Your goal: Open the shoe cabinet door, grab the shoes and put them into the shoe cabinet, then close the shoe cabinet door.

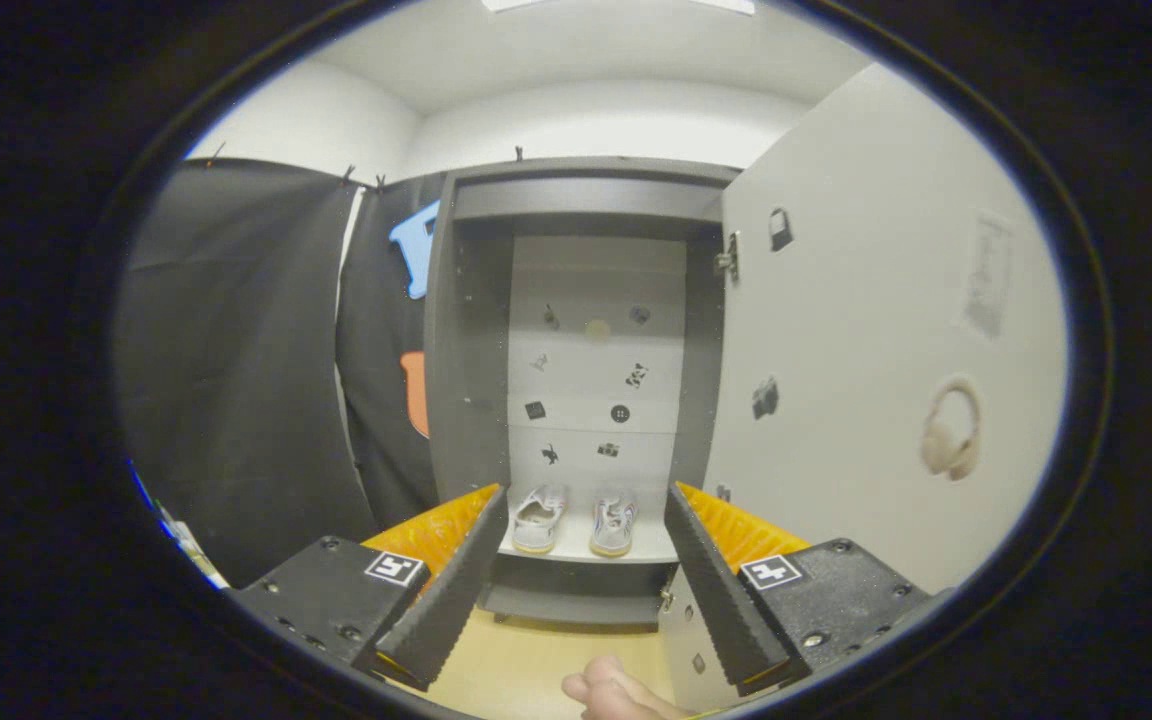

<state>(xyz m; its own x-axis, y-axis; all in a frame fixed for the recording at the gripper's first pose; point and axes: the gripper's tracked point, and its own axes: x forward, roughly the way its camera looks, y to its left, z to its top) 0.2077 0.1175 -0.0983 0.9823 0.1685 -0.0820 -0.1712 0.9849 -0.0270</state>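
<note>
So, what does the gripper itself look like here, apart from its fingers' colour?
The gripper has two long, wedge-like fingers with ribbed inner faces. Each is backed by an orange ridged part and sits on a black speckled block fixed with screws. Each block carries a small square black-and-white marker.

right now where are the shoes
In the gripper view the shoes sit side by side on the open cabinet's bottom shelf, beyond the open hand-held gripper.

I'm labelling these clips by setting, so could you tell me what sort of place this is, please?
Probably a staged recording booth: black cloth hangs beside a shoe cabinet with its door open and shoes inside, beyond the open hand-held gripper.
</note>
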